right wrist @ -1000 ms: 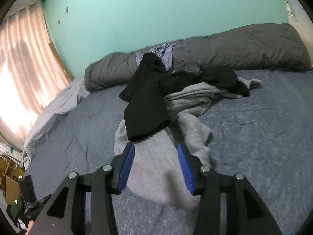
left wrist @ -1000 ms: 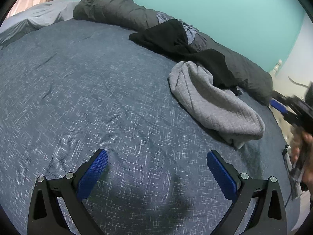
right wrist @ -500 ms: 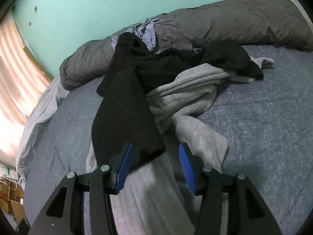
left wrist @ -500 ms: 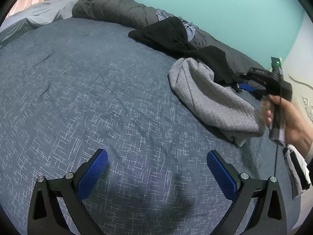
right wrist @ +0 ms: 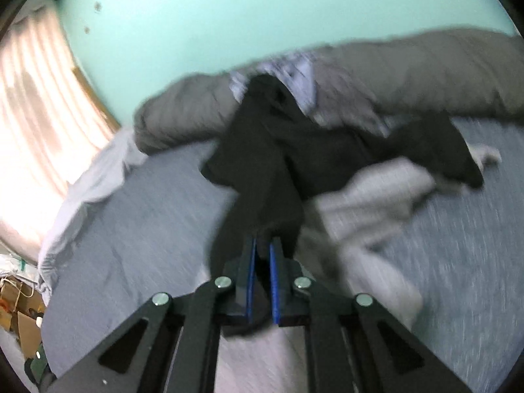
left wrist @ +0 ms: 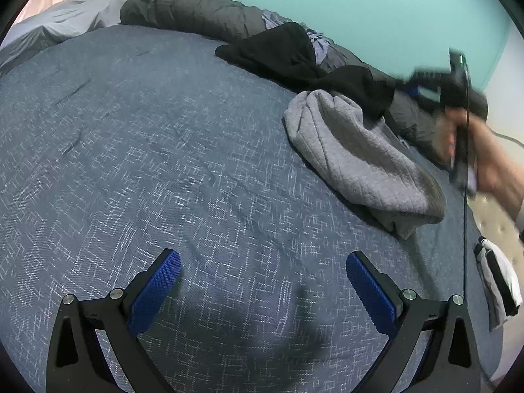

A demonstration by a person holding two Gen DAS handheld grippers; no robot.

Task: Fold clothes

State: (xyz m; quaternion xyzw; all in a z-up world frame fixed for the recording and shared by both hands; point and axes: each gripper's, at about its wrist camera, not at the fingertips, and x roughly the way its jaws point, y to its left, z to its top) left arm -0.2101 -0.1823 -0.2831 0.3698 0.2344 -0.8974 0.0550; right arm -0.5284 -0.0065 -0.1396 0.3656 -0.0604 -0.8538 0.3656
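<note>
Bed (left wrist: 163,150): blue cover, wide bare stretch from 7 to 12 o'clock in L view, nothing lying on it. Bed's edge curves down at 4 o'clock; a small folded grey-white cloth (left wrist: 497,285) lies near that edge.

L gripper (left wrist: 262,278): fingers spread wide, nothing between, low over bare cover, its shadow just under it.

R gripper (right wrist: 262,255): blue pads nearly together, clamped on the black garment (right wrist: 262,170), which runs from the pads up toward 12 o'clock in R view. R view blurred, so exact bite depth unclear. In L view, R gripper (left wrist: 439,88) sits at 2 o'clock, blurred, with hand (left wrist: 484,157) around its handle and a thin cable hanging straight down.

Clothes pile: grey garment (left wrist: 360,157) at 2 o'clock in L view, bunched, touching the black one behind it. In R view grey garment (right wrist: 370,203) lies at 3 o'clock of the pads, partly under the black.

Behind pile: dark grey duvet (left wrist: 190,9) rolled along the teal wall (left wrist: 360,0), 11 to 2 o'clock. Light blue cloth (right wrist: 294,72) on it, just above the black garment. Curtain (right wrist: 32,124) and cardboard boxes (right wrist: 19,311) at 8–10 o'clock in R view, off the bed.
</note>
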